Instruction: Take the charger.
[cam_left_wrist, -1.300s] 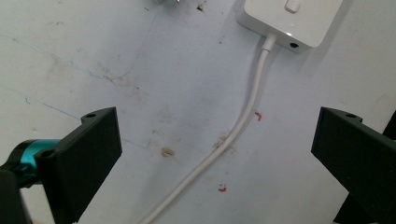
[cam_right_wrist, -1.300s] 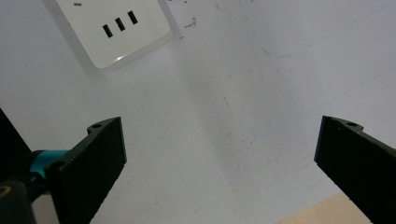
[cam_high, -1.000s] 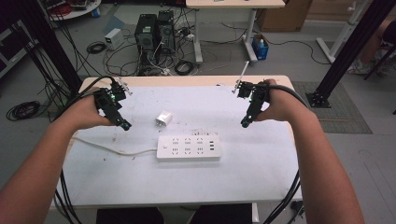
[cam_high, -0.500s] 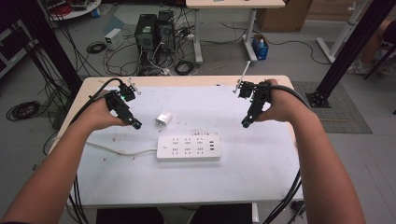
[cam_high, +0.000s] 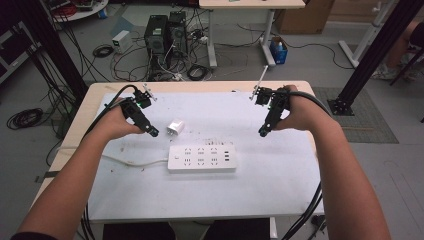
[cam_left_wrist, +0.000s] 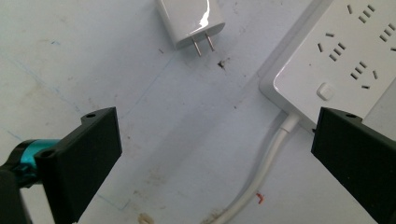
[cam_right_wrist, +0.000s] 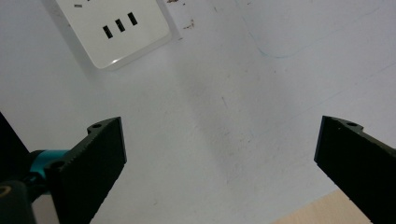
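On table — power strip, charger apart, unplugged.

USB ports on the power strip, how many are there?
3, side by side at the right end of the power strip, seen in the right gripper view.

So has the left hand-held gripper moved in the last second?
Yes. In the high view the left hand-held gripper has shifted rightward, closing on the white charger, which lies where it was above the power strip.
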